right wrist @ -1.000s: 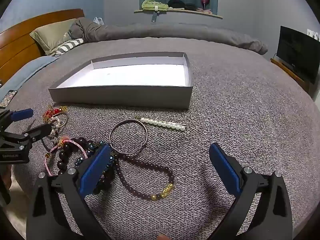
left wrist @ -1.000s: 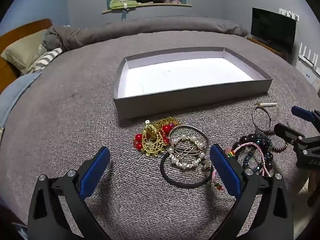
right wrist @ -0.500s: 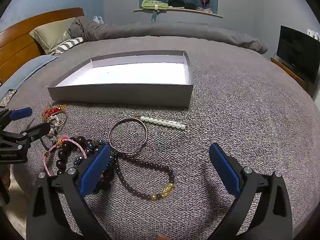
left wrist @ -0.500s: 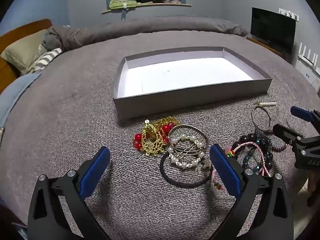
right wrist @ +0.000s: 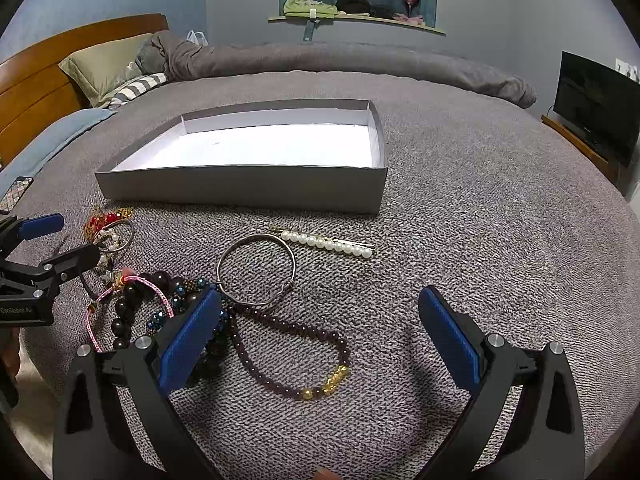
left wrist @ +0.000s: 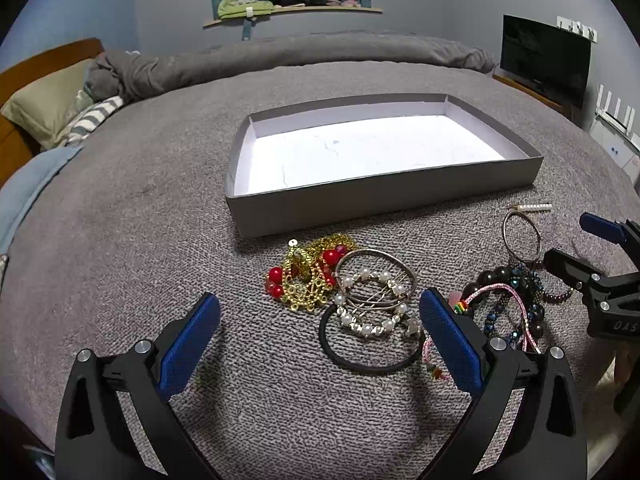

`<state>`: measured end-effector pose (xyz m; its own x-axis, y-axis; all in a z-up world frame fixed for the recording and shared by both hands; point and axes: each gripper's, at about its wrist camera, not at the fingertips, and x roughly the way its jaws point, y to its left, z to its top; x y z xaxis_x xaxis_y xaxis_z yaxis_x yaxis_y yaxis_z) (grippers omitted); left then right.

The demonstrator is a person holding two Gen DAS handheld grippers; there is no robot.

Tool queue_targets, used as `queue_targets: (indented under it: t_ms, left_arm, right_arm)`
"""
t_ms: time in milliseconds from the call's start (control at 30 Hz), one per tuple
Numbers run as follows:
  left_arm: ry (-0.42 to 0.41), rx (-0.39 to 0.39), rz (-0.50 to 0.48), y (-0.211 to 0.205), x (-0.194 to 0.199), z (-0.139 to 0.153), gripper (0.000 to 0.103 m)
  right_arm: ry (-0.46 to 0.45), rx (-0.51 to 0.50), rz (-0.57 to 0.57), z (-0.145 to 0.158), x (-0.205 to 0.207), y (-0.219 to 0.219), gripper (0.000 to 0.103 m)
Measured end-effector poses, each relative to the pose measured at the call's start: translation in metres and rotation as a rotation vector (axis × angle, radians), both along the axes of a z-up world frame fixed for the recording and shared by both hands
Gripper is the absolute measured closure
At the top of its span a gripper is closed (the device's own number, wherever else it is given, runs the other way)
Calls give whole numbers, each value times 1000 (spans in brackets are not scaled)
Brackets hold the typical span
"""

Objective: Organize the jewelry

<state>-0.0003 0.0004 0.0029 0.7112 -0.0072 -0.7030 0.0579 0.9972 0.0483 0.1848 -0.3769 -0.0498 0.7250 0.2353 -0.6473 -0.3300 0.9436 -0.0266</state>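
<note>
A shallow grey box [left wrist: 384, 196] with a white inside lies empty on the grey bedspread; it also shows in the right wrist view [right wrist: 248, 190]. In front of it lie a gold and red bead piece [left wrist: 308, 276], a pearl bracelet [left wrist: 372, 304] and a black hair tie [left wrist: 368, 356]. My left gripper [left wrist: 320, 340] is open just before them. My right gripper [right wrist: 320, 332] is open above a dark bead bracelet with gold beads [right wrist: 296, 344]. A silver bangle [right wrist: 256, 270], a pearl hair clip [right wrist: 328, 242] and a pink cord bracelet [right wrist: 128, 300] lie near it.
A rolled grey duvet [right wrist: 340, 64] and pillows [right wrist: 104, 68] lie at the far side of the bed. A TV [right wrist: 596, 108] stands to the right. The right gripper shows at the right edge of the left wrist view [left wrist: 600, 280].
Both views have crept slightly; the box and jewelry sit a little nearer. No item has been picked up or moved.
</note>
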Motion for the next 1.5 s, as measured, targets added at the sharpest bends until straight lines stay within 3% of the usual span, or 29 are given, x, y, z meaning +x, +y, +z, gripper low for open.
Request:
queue_targets:
  t_ms: [1500]
  left_arm:
    - [19, -7, -6, 0, 2, -2, 2]
  right_arm:
    - [2, -7, 0, -5, -1, 4, 5]
